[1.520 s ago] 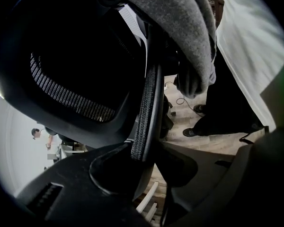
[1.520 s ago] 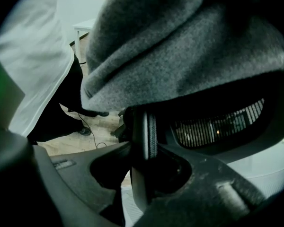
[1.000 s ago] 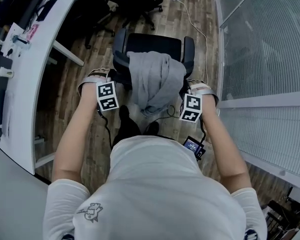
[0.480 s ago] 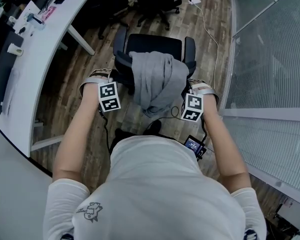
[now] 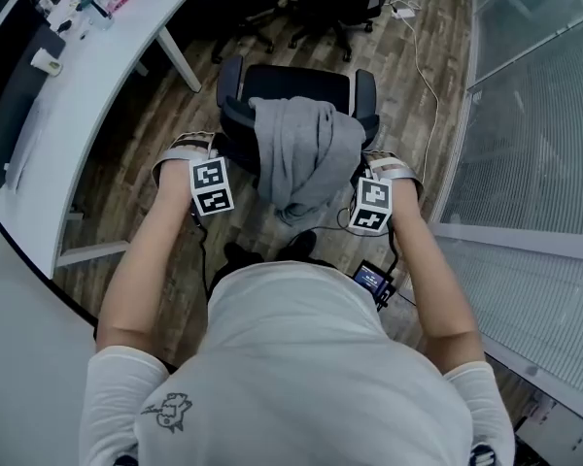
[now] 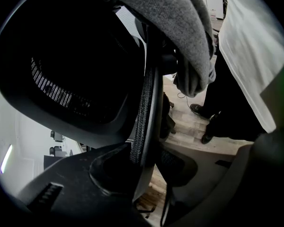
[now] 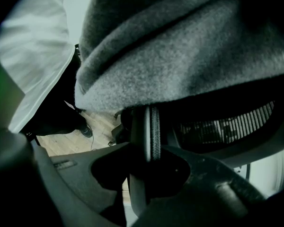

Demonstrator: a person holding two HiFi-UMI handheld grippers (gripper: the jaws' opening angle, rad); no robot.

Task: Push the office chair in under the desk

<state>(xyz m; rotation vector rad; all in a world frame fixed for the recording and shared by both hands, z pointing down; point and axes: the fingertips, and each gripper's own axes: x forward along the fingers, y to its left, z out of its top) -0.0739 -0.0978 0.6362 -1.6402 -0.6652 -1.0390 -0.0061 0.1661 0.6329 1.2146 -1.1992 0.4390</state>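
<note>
Clamps left tongs [image 6: 144, 171] and just-tightened right tongs [image 7: 146, 174] on opposite backrest [image 6: 149, 103] edges, for steering the office chair [image 5: 296, 90] toward the surface [image 5: 87, 95] beyond the left tongs.

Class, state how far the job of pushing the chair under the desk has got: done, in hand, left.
Done: the left gripper and right gripper each clamp an edge of the chair back; the right's jaws have just been closing on it. In hand: the push. Left: the chair stands out on the floor, beside the desk, not under it.

Bright overhead, dark vignetted gripper views
</note>
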